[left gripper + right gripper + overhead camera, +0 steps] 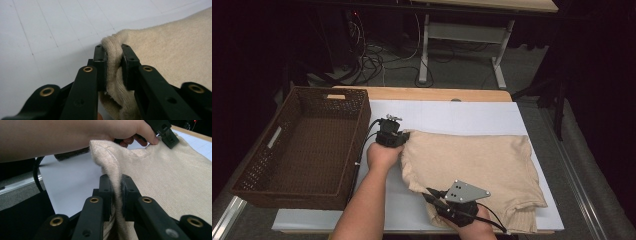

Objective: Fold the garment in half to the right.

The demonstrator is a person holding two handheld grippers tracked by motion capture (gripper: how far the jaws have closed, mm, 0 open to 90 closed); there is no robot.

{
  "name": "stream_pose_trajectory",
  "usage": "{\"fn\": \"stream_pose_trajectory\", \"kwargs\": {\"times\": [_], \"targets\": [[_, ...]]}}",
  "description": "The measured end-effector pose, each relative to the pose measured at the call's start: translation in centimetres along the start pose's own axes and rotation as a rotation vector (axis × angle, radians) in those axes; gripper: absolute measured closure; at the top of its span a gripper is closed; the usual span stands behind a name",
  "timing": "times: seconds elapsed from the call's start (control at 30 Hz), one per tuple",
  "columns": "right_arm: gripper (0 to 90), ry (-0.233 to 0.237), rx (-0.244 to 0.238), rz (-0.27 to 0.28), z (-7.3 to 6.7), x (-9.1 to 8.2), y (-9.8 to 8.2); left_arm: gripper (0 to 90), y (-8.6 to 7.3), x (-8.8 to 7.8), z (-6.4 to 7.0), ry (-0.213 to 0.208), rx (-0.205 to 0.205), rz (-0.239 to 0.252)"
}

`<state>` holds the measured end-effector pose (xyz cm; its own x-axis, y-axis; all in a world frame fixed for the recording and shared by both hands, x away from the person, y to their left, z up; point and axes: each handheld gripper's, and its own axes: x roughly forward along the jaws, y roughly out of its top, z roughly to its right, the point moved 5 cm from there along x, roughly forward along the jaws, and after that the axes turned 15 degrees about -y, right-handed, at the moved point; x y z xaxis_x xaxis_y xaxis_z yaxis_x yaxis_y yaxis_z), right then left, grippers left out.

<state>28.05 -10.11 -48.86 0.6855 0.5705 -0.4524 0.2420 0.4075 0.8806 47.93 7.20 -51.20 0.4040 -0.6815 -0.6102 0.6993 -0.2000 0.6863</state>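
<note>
Beige knit of the folded sweater (472, 167) lay on the white sheet (452, 116) covering the table; the left gripper (113, 58) had its jaws pinched on a bunched fold of the sweater's edge, the cloth squeezed between the pads and spilling out below them; the right gripper (116, 192) clamped another fold of the same edge, which rose in a ridge just above its fingertips; beyond that ridge the left hand (117, 128) showed; the brown wicker basket (307, 145) stood beside the left gripper, away from the sweater.
</note>
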Motion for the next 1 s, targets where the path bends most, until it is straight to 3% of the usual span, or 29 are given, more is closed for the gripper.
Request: {"fn": "stream_pose_trajectory", "kwargs": {"times": [0.23,0.6,0.77,1.0], "targets": [[82.1,0.004,0.001,0.02,0.0,-0.3,0.6,74.8,0.6,-0.9,0.4,0.017,-0.001,0.015],[82.1,0.054,-0.019,0.051,-1.4,0.0,1.9,75.2,0.8,-3.6,-0.2,0.099,-0.009,0.023],[82.1,0.093,-0.034,0.064,-2.6,0.7,2.7,75.3,0.5,-5.1,-0.6,0.148,-0.046,0.022],[82.1,0.133,-0.058,0.071,-3.7,1.5,3.3,75.3,0.3,-5.9,-0.8,0.175,-0.072,0.024]]}}
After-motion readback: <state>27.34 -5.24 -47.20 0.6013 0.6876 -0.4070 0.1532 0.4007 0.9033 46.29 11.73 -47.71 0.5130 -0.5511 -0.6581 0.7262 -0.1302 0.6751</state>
